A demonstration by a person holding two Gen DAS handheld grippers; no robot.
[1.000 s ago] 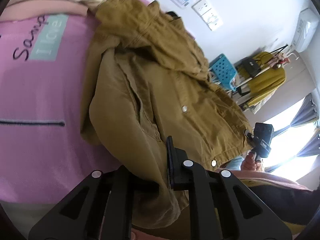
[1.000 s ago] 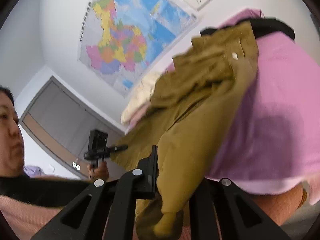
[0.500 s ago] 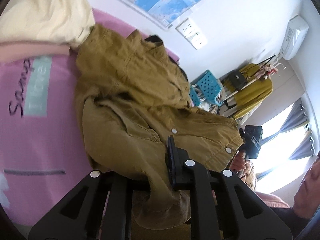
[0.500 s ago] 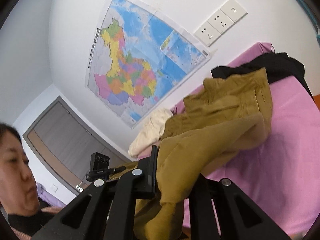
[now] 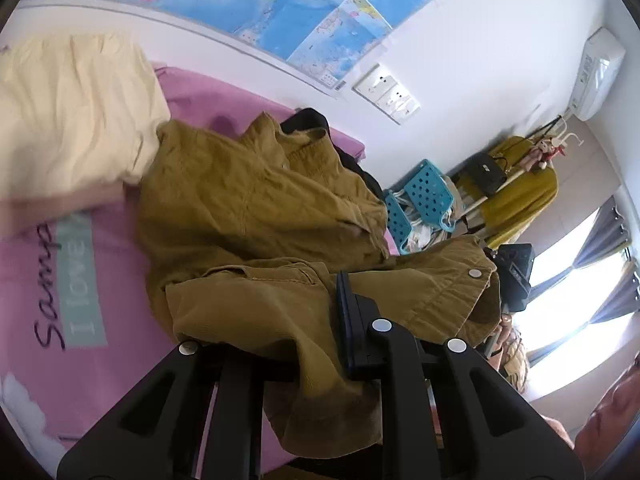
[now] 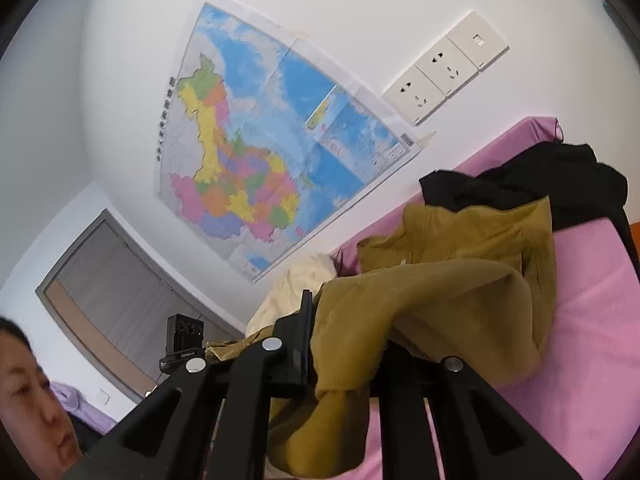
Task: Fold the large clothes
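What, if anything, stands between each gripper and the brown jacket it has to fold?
Nothing. The left gripper and the right gripper are each already shut on the brown jacket, its cloth hanging between their fingers above the pink bed.

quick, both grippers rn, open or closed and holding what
left gripper: closed on the mustard jacket
right gripper: closed on the same mustard jacket

The mustard jacket [image 5: 256, 208] is ribbed corduroy cloth, matt, with shiny metal snap buttons [image 5: 475, 273]. The bed sheet [image 5: 120, 288] is soft pink cloth with a printed patch. The fingers [image 5: 348, 320] are matt black plastic with bright metal screw heads. The wall map [image 6: 256, 152] is glossy creased paper; the sockets [image 6: 444, 68] are smooth white plastic.
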